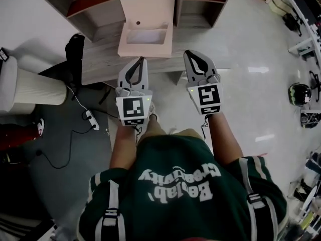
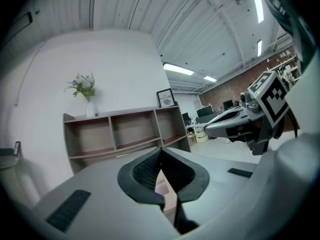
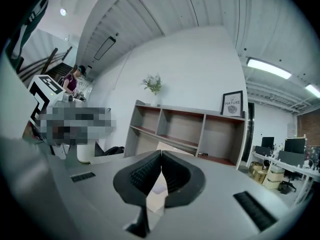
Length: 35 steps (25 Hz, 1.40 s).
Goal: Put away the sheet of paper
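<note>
Both tools point toward twelve o'clock at the wooden table, carried idle since neither has anything to hold; the left gripper has its pads pressed together on nothing; the right gripper is likewise closed and empty; the sheet of paper seems to lie inside the pale open box at twelve o'clock, before the shelf unit; probably already stowed.
</note>
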### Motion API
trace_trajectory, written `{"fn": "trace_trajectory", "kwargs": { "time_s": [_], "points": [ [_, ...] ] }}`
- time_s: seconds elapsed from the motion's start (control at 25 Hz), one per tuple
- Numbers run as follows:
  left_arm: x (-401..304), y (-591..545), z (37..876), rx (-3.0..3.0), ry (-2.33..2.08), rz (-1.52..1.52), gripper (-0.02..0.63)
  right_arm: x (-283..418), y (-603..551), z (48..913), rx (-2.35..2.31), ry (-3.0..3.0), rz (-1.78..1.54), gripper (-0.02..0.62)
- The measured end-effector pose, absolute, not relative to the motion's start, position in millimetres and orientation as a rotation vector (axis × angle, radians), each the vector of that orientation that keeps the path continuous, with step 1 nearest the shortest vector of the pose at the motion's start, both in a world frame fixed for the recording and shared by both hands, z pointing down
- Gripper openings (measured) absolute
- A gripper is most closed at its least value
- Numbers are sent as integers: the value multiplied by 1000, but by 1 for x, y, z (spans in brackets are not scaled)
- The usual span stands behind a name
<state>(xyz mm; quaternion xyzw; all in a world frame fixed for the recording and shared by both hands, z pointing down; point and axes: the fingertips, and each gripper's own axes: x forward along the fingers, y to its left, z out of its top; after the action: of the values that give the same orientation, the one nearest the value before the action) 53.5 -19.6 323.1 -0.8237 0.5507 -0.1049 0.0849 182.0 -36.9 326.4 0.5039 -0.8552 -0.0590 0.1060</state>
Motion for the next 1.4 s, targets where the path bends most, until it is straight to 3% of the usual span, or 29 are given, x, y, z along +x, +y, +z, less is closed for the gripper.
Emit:
{"fn": "trace_trajectory", "kwargs": {
  "time_s": [0.52, 0.92, 1.4],
  "points": [
    [105, 119, 309, -2444, 1714, -279, 18, 234, 95, 323, 1449, -2618, -136, 34],
    [138, 134, 296, -2448, 1641, -291, 18, 252, 114, 309, 1455, -2627, -161, 34],
    [126, 152, 271, -2433, 1665, -188, 18, 234, 129, 292, 1458, -2639, -212, 34]
  ]
}}
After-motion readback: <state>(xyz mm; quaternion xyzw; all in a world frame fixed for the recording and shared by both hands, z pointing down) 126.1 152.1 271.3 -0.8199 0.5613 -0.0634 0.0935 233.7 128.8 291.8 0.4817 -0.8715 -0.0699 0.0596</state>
